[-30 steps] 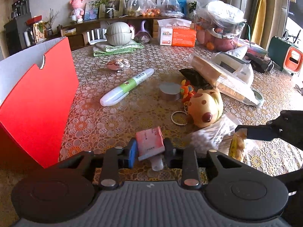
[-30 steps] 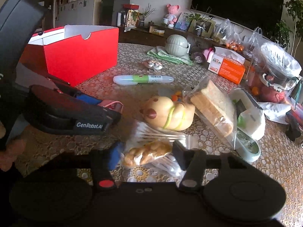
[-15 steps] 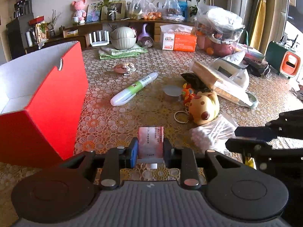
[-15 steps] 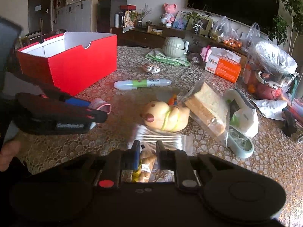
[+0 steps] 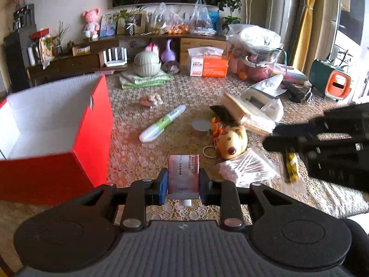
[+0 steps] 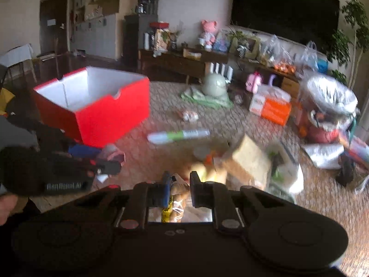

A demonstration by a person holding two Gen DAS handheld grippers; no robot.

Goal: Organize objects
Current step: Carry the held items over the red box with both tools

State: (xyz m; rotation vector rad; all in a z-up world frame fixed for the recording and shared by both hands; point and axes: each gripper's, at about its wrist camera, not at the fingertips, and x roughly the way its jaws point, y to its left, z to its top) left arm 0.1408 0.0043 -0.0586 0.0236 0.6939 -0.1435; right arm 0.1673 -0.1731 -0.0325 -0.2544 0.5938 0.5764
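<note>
My left gripper (image 5: 182, 184) is shut on a pink squeeze tube (image 5: 183, 173), held above the table just right of the open red box (image 5: 69, 138). In the right wrist view the left gripper (image 6: 110, 164) shows at the left, near the red box (image 6: 110, 120). My right gripper (image 6: 178, 191) is shut on a clear snack bag (image 6: 177, 196) with a yellow strip, lifted off the table; in the left wrist view the bag (image 5: 290, 166) hangs under the right gripper's black body. A white and green tube (image 5: 161, 124) lies mid-table.
A yellow toy (image 5: 231, 142), a bag of cotton swabs (image 5: 246, 168), wrapped bread (image 5: 249, 110), a small round tin (image 5: 200, 124) and an orange tissue box (image 5: 208, 65) crowd the lace-covered table (image 5: 138, 161). A green bowl (image 5: 146, 63) sits on a cloth at the back.
Both grippers have risen. The right one closed on the snack bag and lifted it off the table. The left one, still holding the pink tube, now looks down into the red box.
</note>
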